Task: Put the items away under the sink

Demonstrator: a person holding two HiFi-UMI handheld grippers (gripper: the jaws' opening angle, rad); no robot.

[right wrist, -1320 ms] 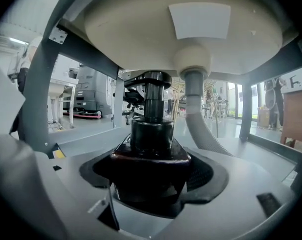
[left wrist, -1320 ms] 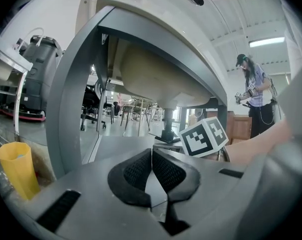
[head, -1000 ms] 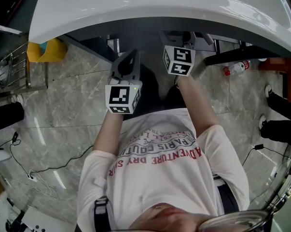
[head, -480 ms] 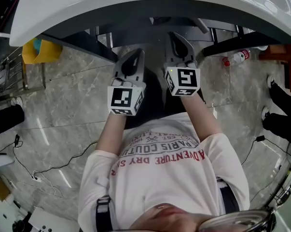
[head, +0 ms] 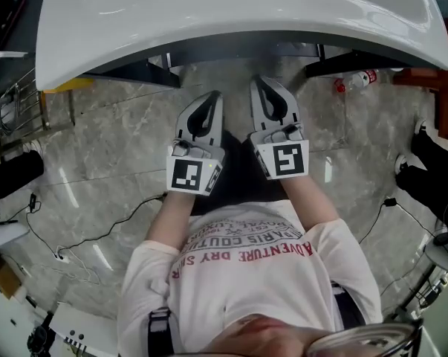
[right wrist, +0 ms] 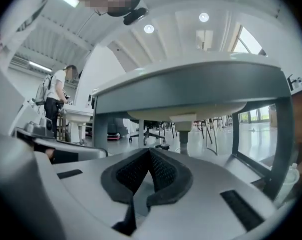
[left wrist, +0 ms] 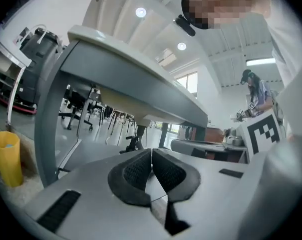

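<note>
My left gripper (head: 211, 99) pressed together, empty; right gripper (head: 260, 84) just closed on nothing; between items, I judge; next, seek another.

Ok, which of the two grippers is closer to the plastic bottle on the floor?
The right gripper: the plastic bottle lies on the floor off to its side, while the left gripper is farther away.

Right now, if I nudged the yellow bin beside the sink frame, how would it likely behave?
The yellow bin looks like thin plastic, so it is probably light. It stands upright, taller than wide, on a glossy floor, so a low push would likely slide it and a high one might tip it.
</note>
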